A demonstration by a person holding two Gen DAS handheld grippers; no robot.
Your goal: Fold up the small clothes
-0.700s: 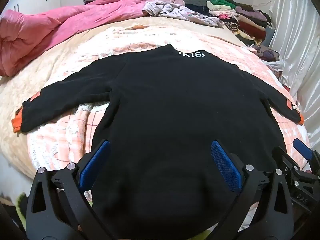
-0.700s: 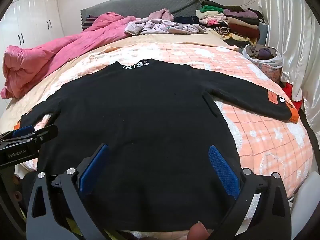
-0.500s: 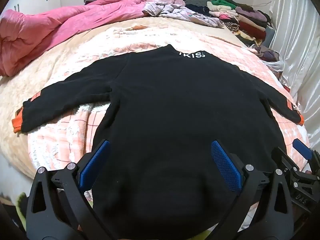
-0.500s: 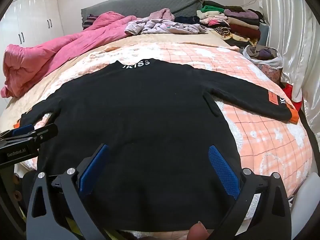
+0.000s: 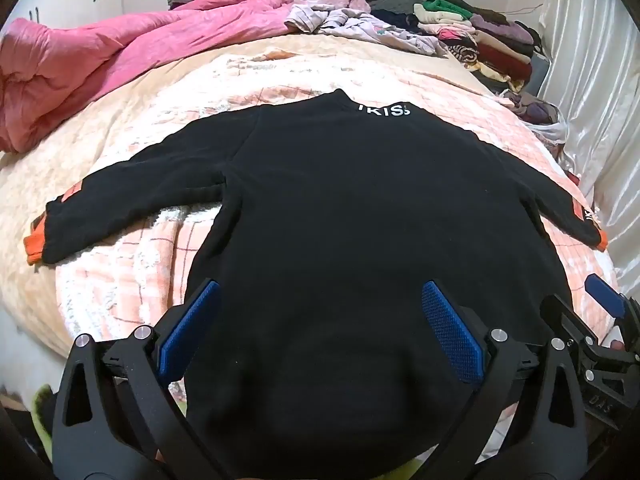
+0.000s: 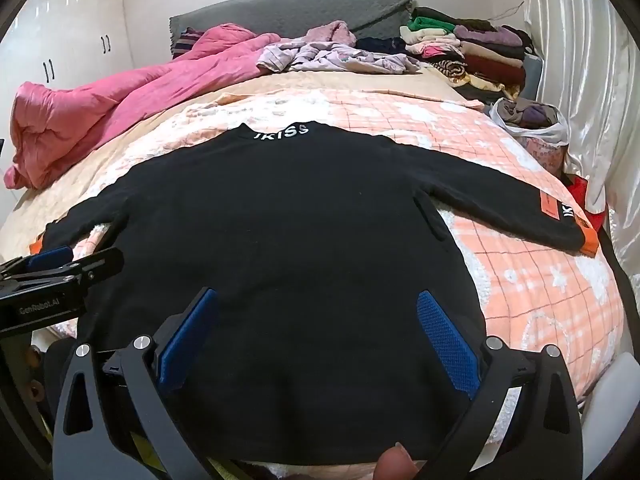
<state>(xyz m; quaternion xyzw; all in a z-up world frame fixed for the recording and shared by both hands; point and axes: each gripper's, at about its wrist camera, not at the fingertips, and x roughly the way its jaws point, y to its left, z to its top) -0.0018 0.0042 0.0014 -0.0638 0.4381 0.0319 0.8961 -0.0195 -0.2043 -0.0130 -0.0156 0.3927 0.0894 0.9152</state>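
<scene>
sweater (image 5: 360, 240): black, long-sleeved, spread flat across bed, collar away from cameras, hem at near edge; white lettering at collar (image 6: 281, 132)
sleeves: both stretched out sideways; orange cuff (image 5: 34, 246) at left end, orange cuff (image 6: 588, 240) at right end with orange patch and white letters beside it
left gripper (image 5: 316, 328): fingers spread wide, blue pads (image 5: 450, 340) over lower part of sweater, nothing between them; contact with fabric cannot be told
right gripper (image 6: 316, 328): fingers spread wide too, blue pads (image 6: 446, 342) above hem area, holding nothing; fingertip of person visible at bottom edge
gripper relation: side by side near hem, each visible at edge of other's view
bedspread (image 6: 540, 292): peach with white pattern and grid lines, under sweater
pink duvet (image 5: 100, 60): bunched at far left of bed
folded clothes stack (image 6: 472, 52): far right corner, by grey headboard (image 6: 296, 8)
loose lilac garments (image 6: 332, 56): at head of bed, between duvet and stack
plastic bag (image 6: 532, 124): right bed edge, clothes inside
curtain (image 6: 592, 80): pale, along right side
</scene>
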